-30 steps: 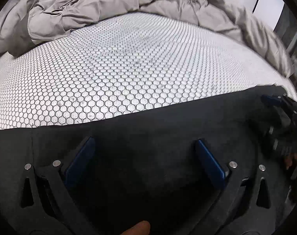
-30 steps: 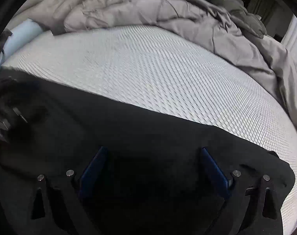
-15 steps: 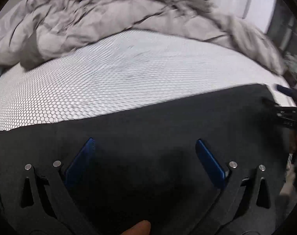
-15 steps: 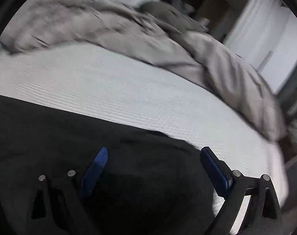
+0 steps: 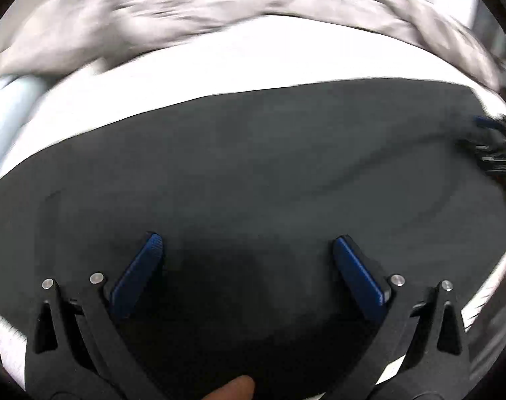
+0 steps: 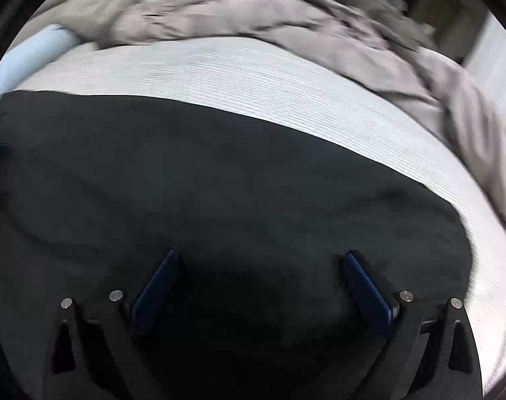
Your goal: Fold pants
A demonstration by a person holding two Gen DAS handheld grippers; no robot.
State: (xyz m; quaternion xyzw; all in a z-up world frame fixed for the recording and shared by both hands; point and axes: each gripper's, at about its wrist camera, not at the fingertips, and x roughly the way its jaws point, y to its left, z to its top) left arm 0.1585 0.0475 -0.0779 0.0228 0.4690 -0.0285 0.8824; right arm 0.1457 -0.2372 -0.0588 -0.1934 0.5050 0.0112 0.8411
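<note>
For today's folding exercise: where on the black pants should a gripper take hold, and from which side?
Grip the pants at the far straight edge, where it meets the white mattress. Come from the mattress side and slide one finger under: that hem lies flat, clear and unwrinkled.

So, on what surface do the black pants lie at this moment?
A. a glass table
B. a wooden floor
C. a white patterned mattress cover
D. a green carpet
C: the black pants are spread on the white patterned mattress cover, with a crumpled grey blanket behind it.
</note>
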